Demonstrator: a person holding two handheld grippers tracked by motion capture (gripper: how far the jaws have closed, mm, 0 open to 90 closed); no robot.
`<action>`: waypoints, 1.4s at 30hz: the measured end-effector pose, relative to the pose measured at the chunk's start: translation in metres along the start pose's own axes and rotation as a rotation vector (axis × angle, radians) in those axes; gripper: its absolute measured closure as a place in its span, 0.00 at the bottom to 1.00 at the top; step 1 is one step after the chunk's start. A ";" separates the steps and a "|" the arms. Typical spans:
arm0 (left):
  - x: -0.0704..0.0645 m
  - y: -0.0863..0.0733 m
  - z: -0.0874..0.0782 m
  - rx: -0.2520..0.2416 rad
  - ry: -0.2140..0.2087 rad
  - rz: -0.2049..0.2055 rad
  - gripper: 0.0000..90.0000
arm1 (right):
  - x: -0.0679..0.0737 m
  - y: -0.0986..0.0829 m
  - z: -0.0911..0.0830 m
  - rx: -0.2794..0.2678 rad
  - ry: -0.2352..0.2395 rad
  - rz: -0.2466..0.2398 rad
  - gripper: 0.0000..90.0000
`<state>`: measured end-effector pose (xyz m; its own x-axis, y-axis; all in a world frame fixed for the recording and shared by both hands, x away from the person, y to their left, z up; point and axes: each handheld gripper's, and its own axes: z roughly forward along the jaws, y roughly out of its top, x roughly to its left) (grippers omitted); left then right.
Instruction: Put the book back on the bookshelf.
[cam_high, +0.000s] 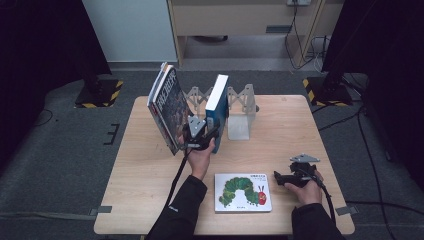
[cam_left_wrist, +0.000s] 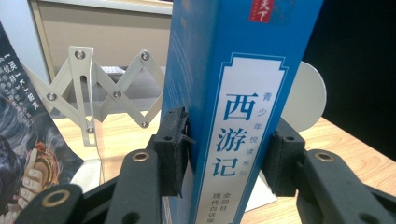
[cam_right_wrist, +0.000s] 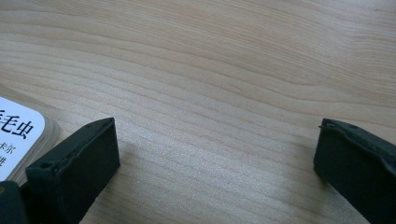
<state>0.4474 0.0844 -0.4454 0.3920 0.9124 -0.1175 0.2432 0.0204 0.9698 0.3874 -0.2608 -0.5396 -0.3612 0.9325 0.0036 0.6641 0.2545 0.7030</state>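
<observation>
A blue book (cam_high: 217, 102) stands upright on the wooden table (cam_high: 285, 130), beside a grey accordion book rack (cam_high: 241, 109). My left gripper (cam_high: 209, 136) is shut on it low down. In the left gripper view the two pads press both sides of the blue book's (cam_left_wrist: 238, 116) spine, with the left gripper (cam_left_wrist: 229, 158) straight on and the rack (cam_left_wrist: 93, 93) behind. A picture book with a green caterpillar (cam_high: 243, 192) lies flat near the front edge. My right gripper (cam_high: 281, 179) rests open just right of it, and the right gripper (cam_right_wrist: 217, 158) holds nothing beside the book's corner (cam_right_wrist: 16, 135).
A few dark-covered books (cam_high: 167, 107) lean tilted at the rack's left end, close to my left hand, and their cover (cam_left_wrist: 18, 154) shows at the left. A pale rounded bookend plate (cam_left_wrist: 308, 93) stands behind the blue book. Black stands flank the table.
</observation>
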 end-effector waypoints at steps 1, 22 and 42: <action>0.000 0.001 0.002 0.004 -0.003 -0.001 0.61 | 0.000 0.000 0.000 0.000 0.000 0.000 0.01; 0.007 -0.012 0.009 0.091 -0.070 0.014 0.61 | 0.000 0.000 0.000 0.000 0.000 -0.001 0.01; 0.000 -0.009 0.020 0.111 -0.103 0.001 0.60 | 0.000 0.000 0.000 -0.001 0.000 0.001 0.01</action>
<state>0.4634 0.0760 -0.4584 0.4795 0.8657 -0.1435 0.3369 -0.0306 0.9410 0.3875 -0.2607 -0.5397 -0.3607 0.9327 0.0047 0.6640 0.2532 0.7035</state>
